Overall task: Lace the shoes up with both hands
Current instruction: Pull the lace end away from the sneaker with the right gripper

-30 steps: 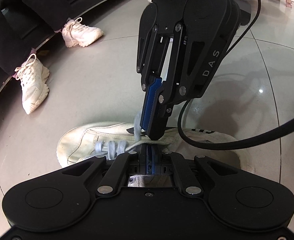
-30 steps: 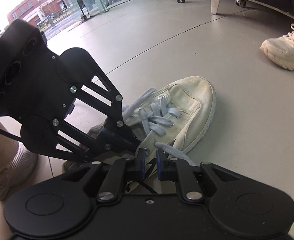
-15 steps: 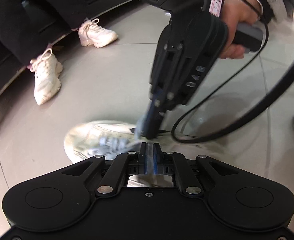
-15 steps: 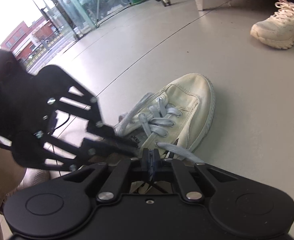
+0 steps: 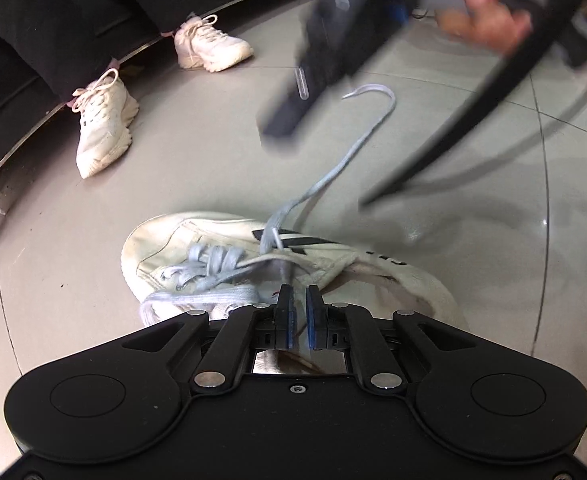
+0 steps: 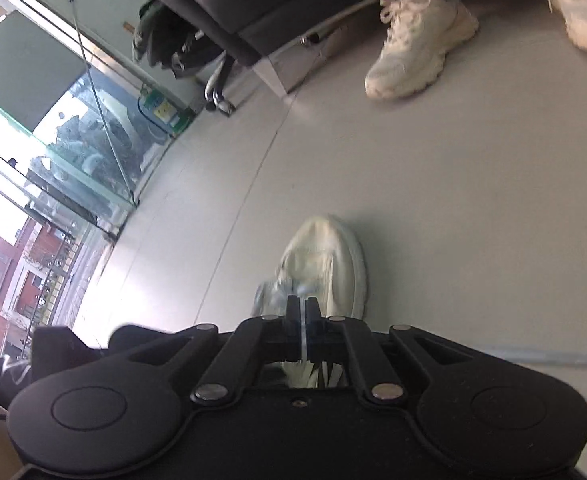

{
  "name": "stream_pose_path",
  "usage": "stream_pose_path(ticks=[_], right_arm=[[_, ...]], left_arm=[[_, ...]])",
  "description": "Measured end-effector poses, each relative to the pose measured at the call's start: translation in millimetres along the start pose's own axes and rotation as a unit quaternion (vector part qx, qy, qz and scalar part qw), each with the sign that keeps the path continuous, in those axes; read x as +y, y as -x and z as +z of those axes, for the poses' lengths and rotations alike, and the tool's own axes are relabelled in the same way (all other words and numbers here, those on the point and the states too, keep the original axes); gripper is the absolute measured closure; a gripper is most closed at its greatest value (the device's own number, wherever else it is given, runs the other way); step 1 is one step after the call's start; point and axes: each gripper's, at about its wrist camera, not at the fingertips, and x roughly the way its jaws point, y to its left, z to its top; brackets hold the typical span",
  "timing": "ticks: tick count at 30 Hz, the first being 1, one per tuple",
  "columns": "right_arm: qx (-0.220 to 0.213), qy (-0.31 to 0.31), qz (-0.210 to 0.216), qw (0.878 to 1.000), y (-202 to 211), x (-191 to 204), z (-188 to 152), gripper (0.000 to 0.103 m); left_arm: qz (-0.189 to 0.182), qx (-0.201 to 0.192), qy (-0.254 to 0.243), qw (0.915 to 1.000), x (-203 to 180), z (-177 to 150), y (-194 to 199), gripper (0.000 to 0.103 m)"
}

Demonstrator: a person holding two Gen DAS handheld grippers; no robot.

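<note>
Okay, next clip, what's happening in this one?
A person is lacing a cream shoe on the floor with a tool in each hand. The right tool is raised above the shoe and appears to pinch a pale strand of lace. The left tool sits low by the shoe's opening, slightly open, gripping nothing.

The shoe (image 5: 197, 248) lies on the floor (image 5: 213, 160), directly before the left tongs (image 5: 300, 304), toe to the left. A lace (image 5: 333, 176) rises from its eyelets toward the right tongs (image 5: 281, 128) above (blurred). Behind and to the left, two worn sneakers (image 5: 101, 120) stand before a bench (image 5: 21, 92). A cable (image 5: 473, 92) hangs at right.
</note>
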Motion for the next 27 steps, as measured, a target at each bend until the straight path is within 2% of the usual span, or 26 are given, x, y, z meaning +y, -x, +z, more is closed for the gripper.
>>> stream_pose_path(ticks=[5,6,13,17,20,22,24,27], right_arm=[[0.017,-0.014,0.002,1.0,-25.8,1.5,-12.3,0.099],[0.019,-0.017,0.001,1.0,-28.7,1.0,-13.0,0.095],[0.017,-0.048,0.01,0.999,-39.1,-5.5,-19.7,0.094],[0.008,-0.066,0.002,0.998,-39.1,-8.7,-22.9,0.1],[-0.001,0.007,-0.038,0.999,-31.0,9.9,-20.1,0.101],[0.005,0.101,-0.084,0.991,-26.7,30.7,-15.3,0.101],[0.011,0.181,-0.133,0.974,-23.3,44.0,-11.1,0.101],[0.01,0.28,-0.21,0.936,-13.1,54.8,-6.4,0.101]], left_arm=[[-0.007,0.005,0.027,0.9996,3.6,-0.3,-4.3,0.097],[-0.01,0.006,0.034,0.9993,5.1,-0.5,-5.5,0.097],[-0.017,0.007,0.07,0.9974,9.8,-4.1,-6.4,0.097],[-0.02,0.005,0.099,0.9949,13.3,-5.7,-5.8,0.096],[-0.019,0.005,0.104,0.9943,14.0,-5.0,-5.1,0.095],[-0.017,0.005,0.103,0.9945,13.3,-4.7,-4.6,0.095],[-0.018,0.006,0.101,0.9947,13.2,-4.6,-4.5,0.095],[-0.019,0.006,0.099,0.9949,13.2,-4.9,-4.1,0.095]])
